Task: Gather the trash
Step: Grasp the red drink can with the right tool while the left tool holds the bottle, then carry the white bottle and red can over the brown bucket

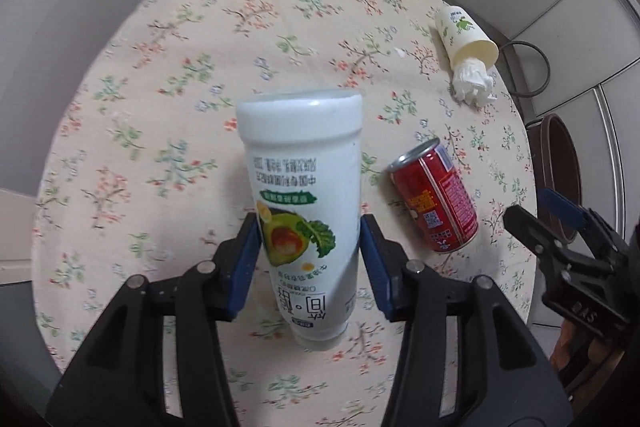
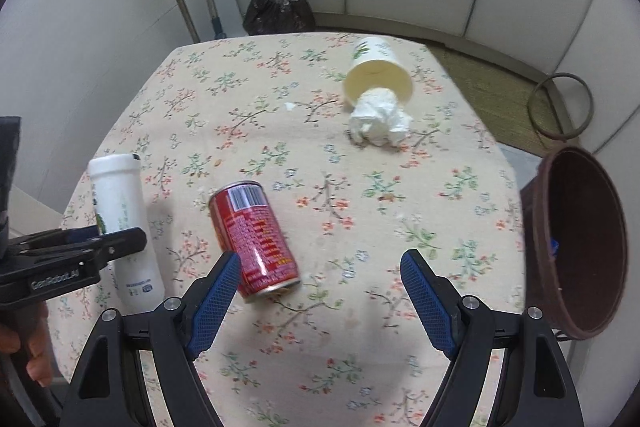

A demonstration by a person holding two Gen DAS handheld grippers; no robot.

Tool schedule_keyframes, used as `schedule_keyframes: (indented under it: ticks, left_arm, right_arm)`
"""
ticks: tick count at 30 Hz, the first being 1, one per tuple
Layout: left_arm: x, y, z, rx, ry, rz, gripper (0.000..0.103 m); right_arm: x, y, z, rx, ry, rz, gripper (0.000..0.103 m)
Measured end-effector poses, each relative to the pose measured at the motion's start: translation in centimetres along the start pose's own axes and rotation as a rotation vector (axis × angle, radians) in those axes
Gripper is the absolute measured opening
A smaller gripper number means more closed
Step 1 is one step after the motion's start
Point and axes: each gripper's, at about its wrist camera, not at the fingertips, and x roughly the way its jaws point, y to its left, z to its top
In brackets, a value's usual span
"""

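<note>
The left tongs (image 1: 308, 255) have their blue pads clamped on the sides of a white bottle (image 1: 304, 211) with an avocado picture on the label, about half open around it, and it's tilted with the cap end pointing away from the camera. Only the left wrist view shows that label properly; from the right wrist view the bottle (image 2: 124, 227) is mostly a plain white tube with the left tongs (image 2: 80, 247) seen side-on across it, plus a bit of the person's hand (image 2: 24, 347) on the handle in the bottom left corner.

The right tongs (image 2: 320, 291) are spread wide with nothing in them, pointing steeply down at the desk (image 2: 440, 227). A red can (image 2: 256, 239) lies on its side just off the left pad, not gripped. In the left view the right tongs (image 1: 560, 223) poke in from the right edge, beyond the can (image 1: 436, 195).

Count: one bottle, one can, one paper cup (image 2: 378, 75) tipped over near the far right corner, and one wad of crumpled tissue (image 2: 378, 123) spilling out of its mouth. The right view looks straight into the cup.

Off the desk's right edge sits one brown bin (image 2: 580, 243); the right view shows its inside, the left only a sliver. One tied black bag (image 2: 280, 7) sits on the floor past the far end.
</note>
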Motion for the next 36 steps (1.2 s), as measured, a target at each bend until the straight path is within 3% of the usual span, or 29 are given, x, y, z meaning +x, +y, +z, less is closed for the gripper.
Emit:
schedule_keyframes:
  ticks: [5,11,18,27,36]
  left_arm:
    - [-1.2,1.5,-0.3,-0.01,-0.021,0.012,0.051]
    - [-1.7,2.4,-0.7,-0.015,-0.027,0.025,0.051]
    - [-2.2,2.5,-0.8,0.004,-0.052,0.057,0.051]
    - [-3.9,0.6,-0.8,0.06,-0.124,0.078,0.051]
    - [-5.6,-3.0,-1.1,0.137,-0.197,0.056,0.051]
  right_arm:
    - [3.1,2.1,0.4,-0.004,0.079,0.098,0.082]
    - [6.0,4.2,0.3,-0.003,0.146,0.125,0.066]
    - [7.4,5.4,-0.3,0.003,0.179,0.176,0.061]
    - [5.9,4.6,0.2,0.019,0.145,0.201,0.056]
    - [1.8,0.6,0.2,0.097,0.119,0.232,0.052]
